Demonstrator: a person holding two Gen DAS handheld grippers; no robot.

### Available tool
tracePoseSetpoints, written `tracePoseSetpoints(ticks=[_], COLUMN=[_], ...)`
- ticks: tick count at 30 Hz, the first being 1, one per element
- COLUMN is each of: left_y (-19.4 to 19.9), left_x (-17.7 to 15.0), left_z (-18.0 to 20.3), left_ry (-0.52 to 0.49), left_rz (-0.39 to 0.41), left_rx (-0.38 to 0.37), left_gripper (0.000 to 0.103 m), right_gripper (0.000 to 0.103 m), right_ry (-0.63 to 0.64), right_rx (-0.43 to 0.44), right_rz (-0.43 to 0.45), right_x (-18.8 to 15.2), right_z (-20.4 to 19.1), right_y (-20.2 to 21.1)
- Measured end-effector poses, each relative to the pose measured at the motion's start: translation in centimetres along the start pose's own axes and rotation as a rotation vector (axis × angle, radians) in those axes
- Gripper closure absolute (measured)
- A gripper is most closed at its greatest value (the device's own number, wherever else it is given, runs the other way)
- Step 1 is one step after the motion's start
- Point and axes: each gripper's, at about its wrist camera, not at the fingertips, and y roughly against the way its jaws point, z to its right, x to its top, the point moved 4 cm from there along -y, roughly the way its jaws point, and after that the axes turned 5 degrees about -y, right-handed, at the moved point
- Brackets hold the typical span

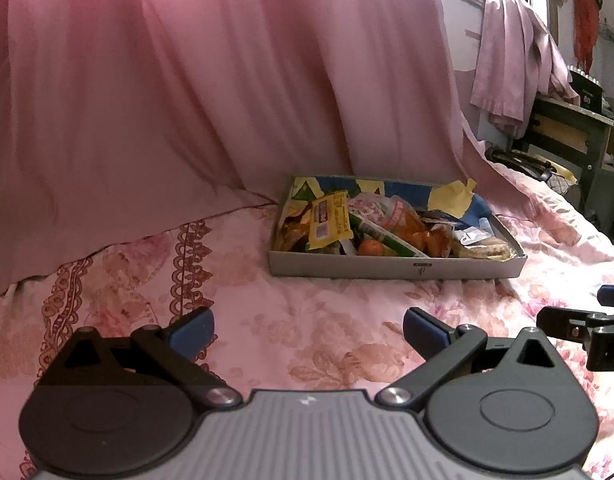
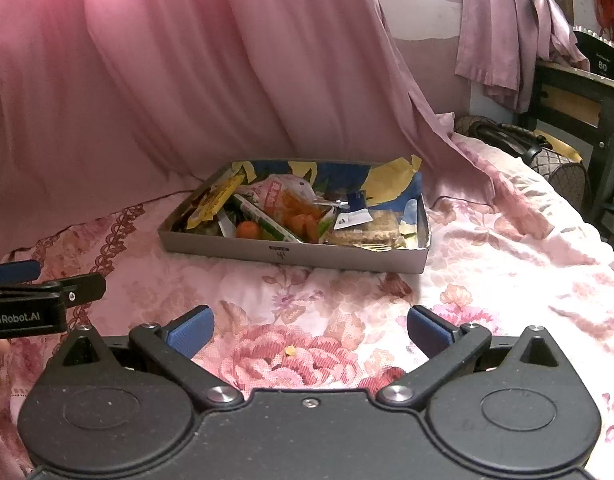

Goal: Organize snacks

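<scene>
A shallow grey cardboard box (image 1: 395, 270) sits on the floral bedspread, holding several snack packets: a yellow packet (image 1: 329, 222), an orange bag (image 1: 407, 226), a green-and-white stick (image 1: 381, 234) and a biscuit pack (image 1: 487, 248). The box (image 2: 291, 254) shows in the right wrist view too, with the orange bag (image 2: 295, 204) and biscuit pack (image 2: 367, 232). My left gripper (image 1: 309, 330) is open and empty, well short of the box. My right gripper (image 2: 311, 330) is open and empty, also short of it. Each gripper shows at the other view's edge.
A pink curtain (image 1: 207, 80) hangs right behind the box. The floral bedspread (image 2: 487, 264) spreads around it. A dark handbag (image 2: 539, 152) lies at the bed's far right, beside a dark wooden desk (image 2: 579, 96) with hanging pink cloth (image 2: 503, 32).
</scene>
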Motion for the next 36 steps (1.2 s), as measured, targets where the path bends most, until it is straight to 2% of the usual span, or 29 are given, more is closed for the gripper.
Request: tracePoseSetpoints(ticks=[36], left_y=[-0.34], left_x=[-0.34], left_z=[0.25], left_ry=[-0.013], left_rz=[-0.018], left_rx=[-0.005], left_gripper=[0.000], right_gripper=[0.001], right_ry=[-0.018], right_rx=[-0.003], right_rz=[-0.024], right_x=[-0.36], right_z=[0.42], right_y=[-0.47])
